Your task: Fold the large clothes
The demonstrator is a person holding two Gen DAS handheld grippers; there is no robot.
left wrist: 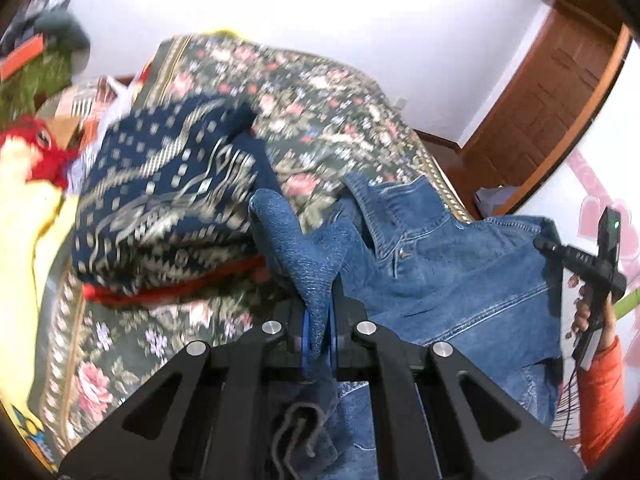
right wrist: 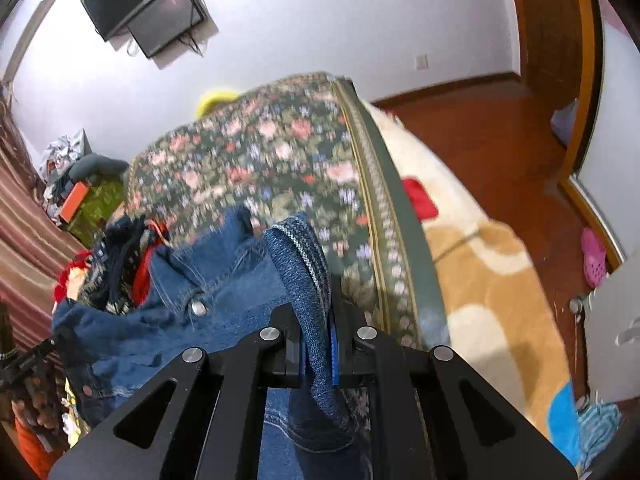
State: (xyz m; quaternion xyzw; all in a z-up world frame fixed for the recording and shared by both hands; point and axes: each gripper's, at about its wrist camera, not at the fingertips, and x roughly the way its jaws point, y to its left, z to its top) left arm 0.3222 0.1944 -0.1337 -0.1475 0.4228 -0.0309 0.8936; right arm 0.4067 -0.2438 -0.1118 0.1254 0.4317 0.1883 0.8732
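Note:
A blue knit garment (left wrist: pixel 308 248) is lifted off the floral bedspread (left wrist: pixel 320 104). My left gripper (left wrist: pixel 319 332) is shut on one bunched edge of it. My right gripper (right wrist: pixel 318 344) is shut on another edge with a striped hem (right wrist: pixel 308 256). A denim jacket (left wrist: pixel 448 268) lies crumpled right behind the knit, to its right in the left wrist view and left of it as the denim jacket (right wrist: pixel 208 284) in the right wrist view. A hand in an orange sleeve (left wrist: pixel 600 384) holds the right gripper's handle beyond the denim.
A navy patterned sweater (left wrist: pixel 168 200) over something red is heaped at the left. A yellow plush (left wrist: pixel 24 224) lies beside it. The bed's right side drops to a cream and tan blanket (right wrist: pixel 480 280) and wooden floor (right wrist: pixel 480 136). A wooden door (left wrist: pixel 540 120) stands behind.

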